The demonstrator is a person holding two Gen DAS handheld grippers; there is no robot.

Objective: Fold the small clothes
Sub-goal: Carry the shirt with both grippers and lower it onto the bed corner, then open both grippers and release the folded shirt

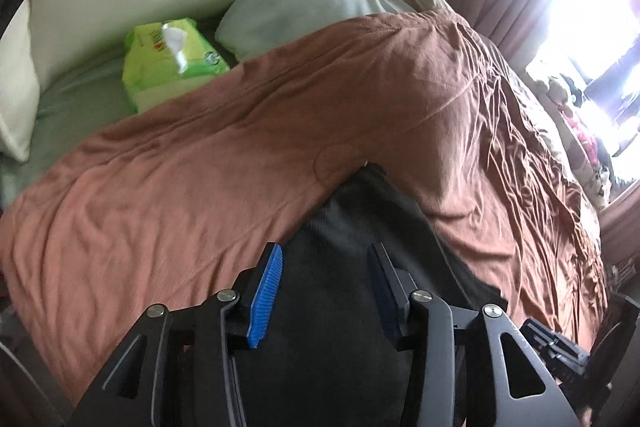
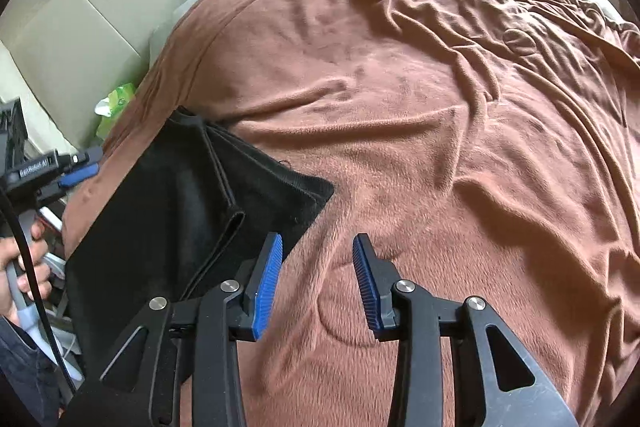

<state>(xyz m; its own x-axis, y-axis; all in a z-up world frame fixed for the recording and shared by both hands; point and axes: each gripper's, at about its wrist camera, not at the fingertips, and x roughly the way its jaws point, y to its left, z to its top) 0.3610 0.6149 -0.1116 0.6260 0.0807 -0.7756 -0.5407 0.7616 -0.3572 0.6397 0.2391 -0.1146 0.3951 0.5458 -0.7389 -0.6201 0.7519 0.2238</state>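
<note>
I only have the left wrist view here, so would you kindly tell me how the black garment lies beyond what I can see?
Observer: In the right wrist view the black garment lies folded in layers on the brown blanket, one corner pointing toward the middle of the bed.
Operator: Thanks. Is the right gripper holding it?
Observer: No. The right gripper is open, its left finger over the garment's edge, nothing pinched between.
Operator: And where does my left gripper show from there?
Observer: The left gripper sits at the far left edge, with the person's hand on its handle below.
</note>
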